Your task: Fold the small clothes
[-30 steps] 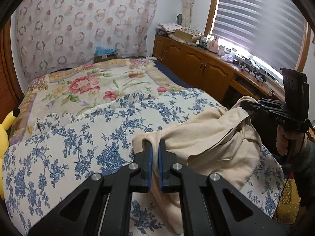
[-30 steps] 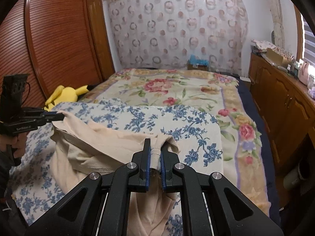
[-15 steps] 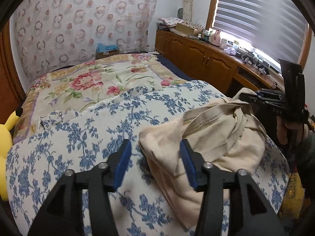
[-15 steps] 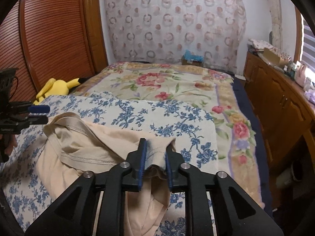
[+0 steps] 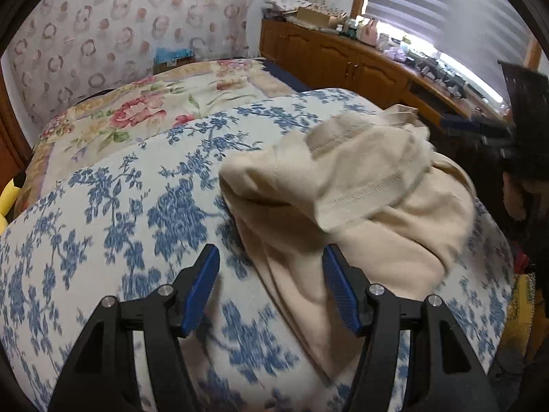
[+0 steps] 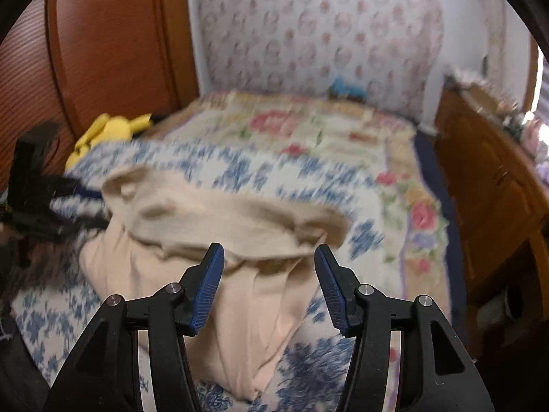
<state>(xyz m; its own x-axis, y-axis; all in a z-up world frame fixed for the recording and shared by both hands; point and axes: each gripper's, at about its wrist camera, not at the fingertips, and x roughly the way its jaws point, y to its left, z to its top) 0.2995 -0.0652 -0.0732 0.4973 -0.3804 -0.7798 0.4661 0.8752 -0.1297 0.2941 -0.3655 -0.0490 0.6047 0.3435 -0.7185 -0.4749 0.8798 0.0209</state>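
- Right wrist view is motion-blurred; the blue-floral sheet [image 6: 240, 171] and the flowered bedspread [image 6: 308, 130] behind it show only as smeared pattern.
- Right gripper [image 6: 269, 285]: jaws wide, having just been opening. The cream garment [image 6: 212, 226] lies below and between the fingers; the pads do not press on it.
- Left gripper [image 5: 271, 288]: jaws wide, having just been opening. The garment's [image 5: 360, 199] near edge runs between the fingers; neither blue pad grips it.
- Garment location: bunched in a heap on the blue-floral sheet [image 5: 120, 206], at 1 o'clock from the left gripper and 11 o'clock from the right gripper. Its type cannot be determined; a stitched hem shows on the upper fold.
- Cut off: the garment's lower end passes under the left gripper's right finger. In the right wrist view the opposite gripper appears at 9 o'clock as a dark blurred shape.
- Open sheet lies at 9 to 11 o'clock in the left wrist view.
- Wooden cabinets [image 5: 343, 58] border the bed at 1 o'clock; a yellow plush toy [image 6: 109, 130] lies at 10 o'clock in the right wrist view.
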